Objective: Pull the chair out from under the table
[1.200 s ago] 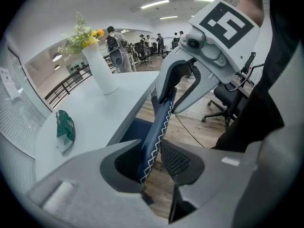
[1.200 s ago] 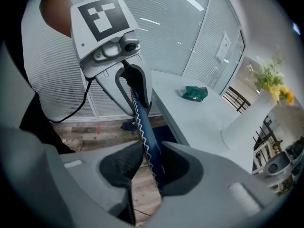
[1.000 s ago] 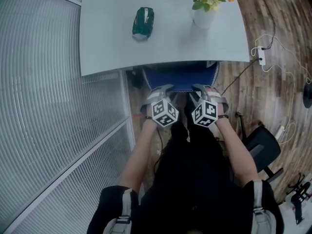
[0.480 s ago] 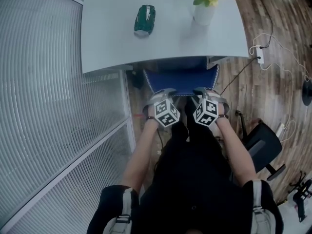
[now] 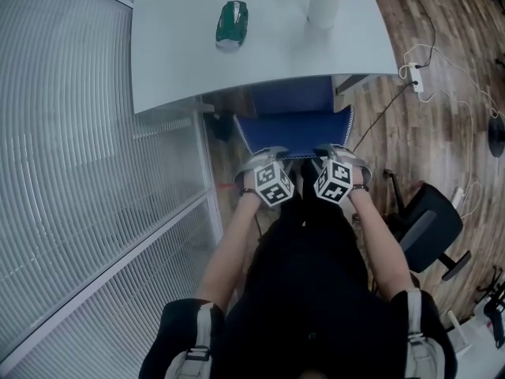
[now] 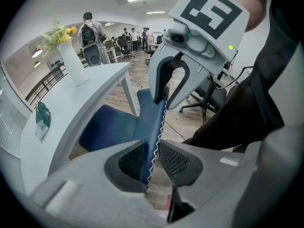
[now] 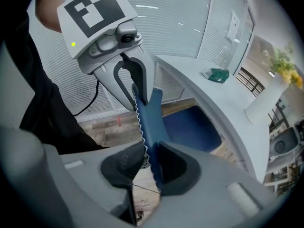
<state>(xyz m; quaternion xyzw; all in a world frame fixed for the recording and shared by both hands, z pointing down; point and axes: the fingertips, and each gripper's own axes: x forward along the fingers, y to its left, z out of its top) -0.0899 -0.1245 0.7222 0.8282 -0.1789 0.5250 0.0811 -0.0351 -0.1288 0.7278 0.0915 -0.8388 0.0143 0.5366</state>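
Chair (image 5: pixel 290 101): blue, with white zigzag stitching along the edges of the backrest (image 5: pixel 293 131). The seat is partly under the near edge of the table (image 5: pixel 181 61). The backrest is clear of that edge on your side, right in front of your legs.

Left gripper (image 5: pixel 264 151): on the left part of the backrest's top edge, pointing steeply down. Its jaws have just been closing with the backrest between them. In the left gripper view the pads pinch the fabric from both sides, and the stitched edge runs up between them.

Right gripper (image 5: pixel 331 150): on the right part of the same edge, level with the left one and a little apart from it. Its jaws have closed a bit too, also with the backrest between them. The right gripper view shows both pads clamped on the blue fabric.

Each gripper view shows the other gripper further along the edge, astride it.

On the table: a green item (image 5: pixel 232 24) near the middle and a white vase (image 5: pixel 323 8) with flowers off to its right. Both are well apart from the chair.

Around you: slatted glass wall (image 5: pixel 79 172) on your left. Wood floor (image 5: pixel 410 156) on your right, with a power strip (image 5: pixel 413 77) and cables. A black office chair (image 5: pixel 426 231) stands beside your right arm. The left gripper view shows people far back in the room.
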